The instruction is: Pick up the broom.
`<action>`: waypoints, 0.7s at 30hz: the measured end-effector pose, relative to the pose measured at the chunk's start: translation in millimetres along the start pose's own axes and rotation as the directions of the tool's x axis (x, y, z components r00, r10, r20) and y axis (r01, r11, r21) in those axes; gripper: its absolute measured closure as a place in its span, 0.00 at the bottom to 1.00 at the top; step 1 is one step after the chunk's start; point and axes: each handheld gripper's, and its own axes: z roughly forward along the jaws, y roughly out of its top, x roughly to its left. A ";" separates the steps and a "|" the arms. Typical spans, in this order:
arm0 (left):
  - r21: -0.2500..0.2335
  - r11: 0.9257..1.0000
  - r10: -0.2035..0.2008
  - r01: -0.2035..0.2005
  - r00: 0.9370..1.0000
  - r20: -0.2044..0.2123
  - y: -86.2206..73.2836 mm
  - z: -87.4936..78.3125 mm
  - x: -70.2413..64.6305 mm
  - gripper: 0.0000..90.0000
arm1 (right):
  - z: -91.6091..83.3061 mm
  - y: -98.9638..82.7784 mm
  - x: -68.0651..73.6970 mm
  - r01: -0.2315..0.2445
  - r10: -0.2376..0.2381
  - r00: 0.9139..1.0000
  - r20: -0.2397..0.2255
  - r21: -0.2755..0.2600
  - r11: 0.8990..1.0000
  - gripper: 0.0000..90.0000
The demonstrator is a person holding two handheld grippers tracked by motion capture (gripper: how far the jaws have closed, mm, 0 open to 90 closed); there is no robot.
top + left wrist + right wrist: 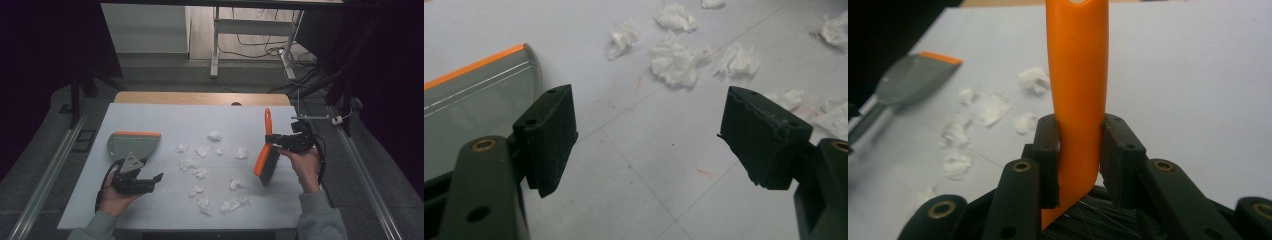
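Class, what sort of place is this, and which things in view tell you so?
Probably a lab or workshop: a white table on rails, loose cables on the floor behind, and staged paper scraps beside a dustpan.

White table (150, 115), dustpan (134, 143), perhaps tissue scraps (201, 150)

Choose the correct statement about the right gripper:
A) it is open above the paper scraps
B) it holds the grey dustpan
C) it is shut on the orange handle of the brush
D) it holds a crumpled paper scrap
C: in the right gripper view, the right gripper has both black jaws pressed against the orange handle of the brush, with its dark bristles below.
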 end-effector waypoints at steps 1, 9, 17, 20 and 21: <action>-0.006 1.000 0.001 -0.001 1.000 0.006 2.9 1.0 -2.7 0.26 | 0.2 -0.5 1.5 0.000 0.000 1.000 -0.009 -0.007 1.000 0.79; -0.023 1.000 0.012 -0.011 0.999 0.053 16.5 10.7 -15.3 0.26 | -1.7 -1.5 9.6 -0.004 -0.003 0.996 -0.092 -0.079 0.997 0.79; -0.034 0.998 0.052 -0.049 0.994 0.096 36.2 25.3 -37.9 0.26 | 3.0 -1.8 23.5 -0.014 -0.003 0.992 -0.129 -0.131 0.991 0.79; -0.040 0.997 0.065 -0.060 0.992 0.112 41.6 30.1 -44.6 0.26 | 5.9 -2.7 27.8 -0.013 -0.006 0.992 -0.125 -0.145 0.989 0.79; -0.039 0.997 0.071 -0.066 0.991 0.117 43.5 31.5 -46.5 0.26 | 7.3 -3.1 29.1 -0.017 -0.001 0.992 -0.125 -0.148 0.989 0.79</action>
